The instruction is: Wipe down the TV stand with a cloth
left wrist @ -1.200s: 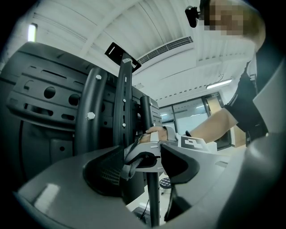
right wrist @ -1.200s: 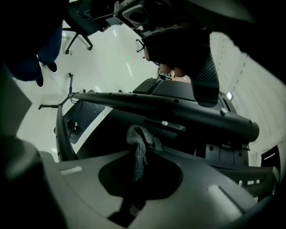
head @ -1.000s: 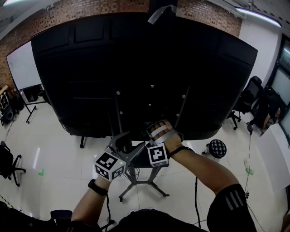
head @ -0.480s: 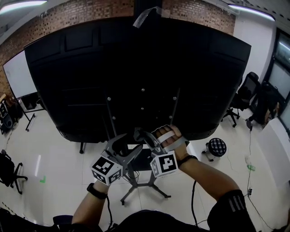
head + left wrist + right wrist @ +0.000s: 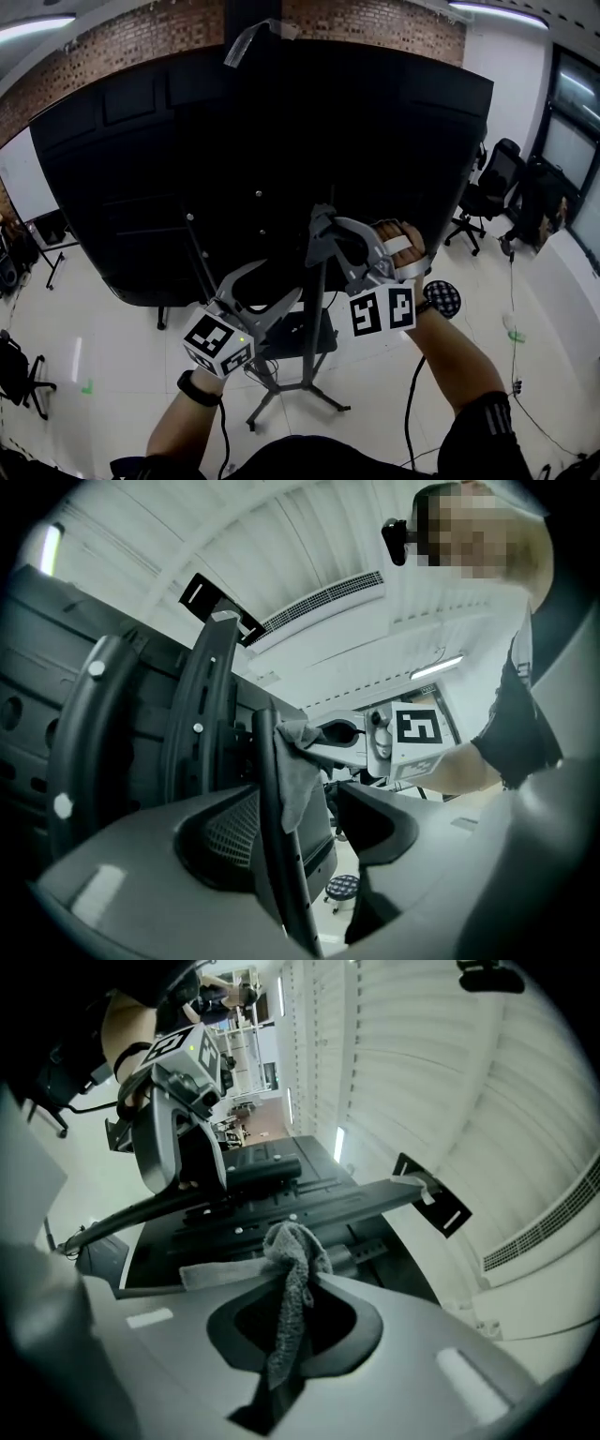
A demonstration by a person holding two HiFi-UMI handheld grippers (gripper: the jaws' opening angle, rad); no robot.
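At the stand post (image 5: pixel 274 808), right tongs (image 5: pixel 291 1274) pinch cloth (image 5: pixel 298 1241)

right gripper (image 5: pixel 320 234) up against the tv stand upright (image 5: pixel 312 345), left gripper (image 5: pixel 279 281) lower.

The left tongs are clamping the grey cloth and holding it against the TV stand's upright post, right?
Not quite: it is the right tongs that clamp the grey cloth, not the left. The right gripper view shows it pinched between them, and it is held against the TV stand's upright post.
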